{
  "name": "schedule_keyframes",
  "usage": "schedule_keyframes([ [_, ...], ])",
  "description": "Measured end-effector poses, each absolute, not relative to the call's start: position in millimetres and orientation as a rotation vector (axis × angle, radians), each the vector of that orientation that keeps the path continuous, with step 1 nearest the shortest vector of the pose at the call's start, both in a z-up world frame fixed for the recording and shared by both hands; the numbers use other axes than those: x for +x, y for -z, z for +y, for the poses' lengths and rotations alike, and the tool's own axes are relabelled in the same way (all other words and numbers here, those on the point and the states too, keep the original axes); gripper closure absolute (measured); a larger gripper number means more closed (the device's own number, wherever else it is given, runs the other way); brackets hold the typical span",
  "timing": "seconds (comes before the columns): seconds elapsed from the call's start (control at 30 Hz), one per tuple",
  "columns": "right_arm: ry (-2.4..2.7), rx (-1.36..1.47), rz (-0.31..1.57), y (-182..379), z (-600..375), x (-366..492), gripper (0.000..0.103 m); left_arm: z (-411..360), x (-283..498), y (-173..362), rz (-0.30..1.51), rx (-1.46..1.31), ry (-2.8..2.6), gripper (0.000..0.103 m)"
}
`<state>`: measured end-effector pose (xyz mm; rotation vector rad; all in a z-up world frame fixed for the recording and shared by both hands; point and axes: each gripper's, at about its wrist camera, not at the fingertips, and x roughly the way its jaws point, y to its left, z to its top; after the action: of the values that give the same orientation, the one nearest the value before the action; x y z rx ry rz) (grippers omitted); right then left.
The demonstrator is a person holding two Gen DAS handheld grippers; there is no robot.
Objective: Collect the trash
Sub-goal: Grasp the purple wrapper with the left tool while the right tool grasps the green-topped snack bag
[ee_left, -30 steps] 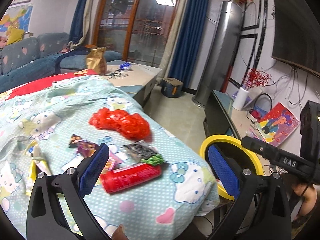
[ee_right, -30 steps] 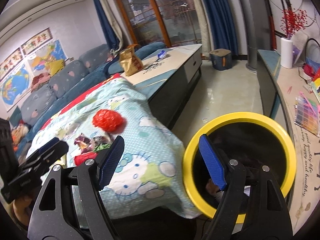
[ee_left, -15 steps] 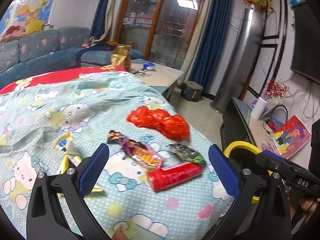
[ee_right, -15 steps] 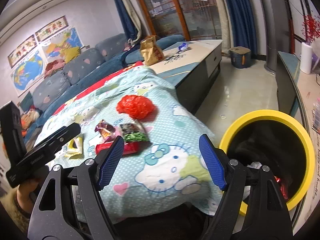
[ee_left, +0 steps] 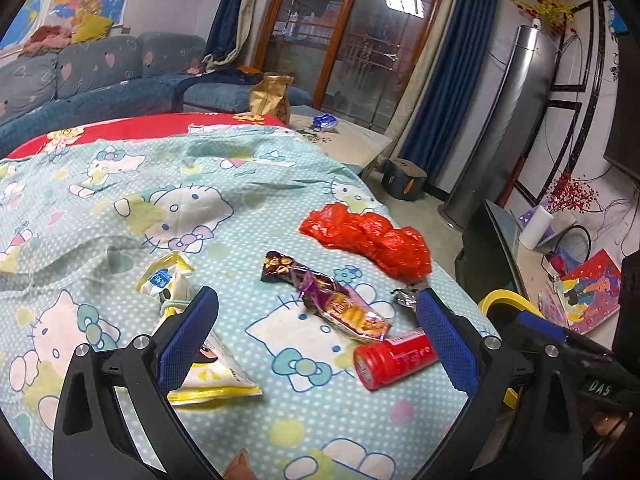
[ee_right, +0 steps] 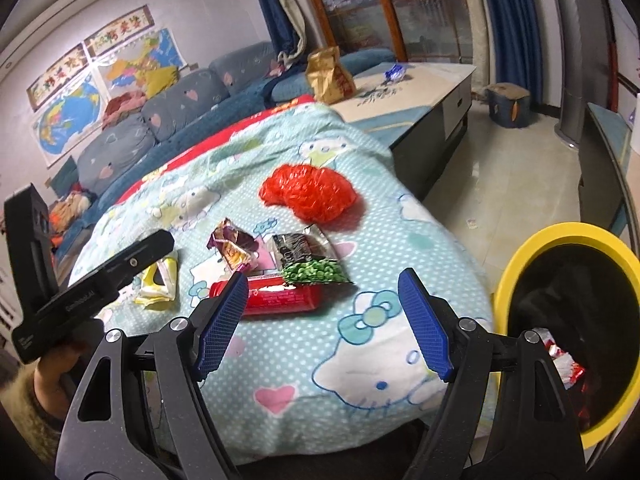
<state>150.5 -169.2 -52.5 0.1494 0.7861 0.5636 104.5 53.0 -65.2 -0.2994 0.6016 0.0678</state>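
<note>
Trash lies on a Hello Kitty cloth (ee_left: 120,208): a crumpled red plastic bag (ee_left: 368,240) (ee_right: 310,192), a purple snack wrapper (ee_left: 332,300) (ee_right: 232,246), a red tube (ee_left: 394,358) (ee_right: 280,298), a green-black packet (ee_right: 310,258), and yellow-white wrappers (ee_left: 200,372) (ee_right: 158,282). My left gripper (ee_left: 316,340) is open and empty, low over the purple wrapper. My right gripper (ee_right: 324,322) is open and empty, just in front of the red tube. A yellow-rimmed bin (ee_right: 560,236) (ee_left: 504,298) stands off the cloth's right edge, with wrappers inside.
A low table (ee_right: 424,80) behind the cloth holds a gold bag (ee_right: 330,76) and a blue wrapper (ee_right: 394,72). A blue sofa (ee_left: 80,76) lines the left wall. A TV stand (ee_left: 532,264) with clutter stands at the right, a tiled floor (ee_right: 504,184) in between.
Both grippers have swung left from the bin toward the trash and come lower and closer to it. Both stayed open. The trash has not moved.
</note>
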Motion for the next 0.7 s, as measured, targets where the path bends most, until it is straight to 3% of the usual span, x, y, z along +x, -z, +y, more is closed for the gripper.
schedule_keyframes([
  [0.3,-0.59,0.169,0.866,71,-148,178,0.034,57,131,75,0.658,-0.333,-0.034,0.008],
  [0.7,-0.613,0.171,0.932,86,-140,192,0.039,66,159,98,0.75,-0.408,-0.014,0.045],
])
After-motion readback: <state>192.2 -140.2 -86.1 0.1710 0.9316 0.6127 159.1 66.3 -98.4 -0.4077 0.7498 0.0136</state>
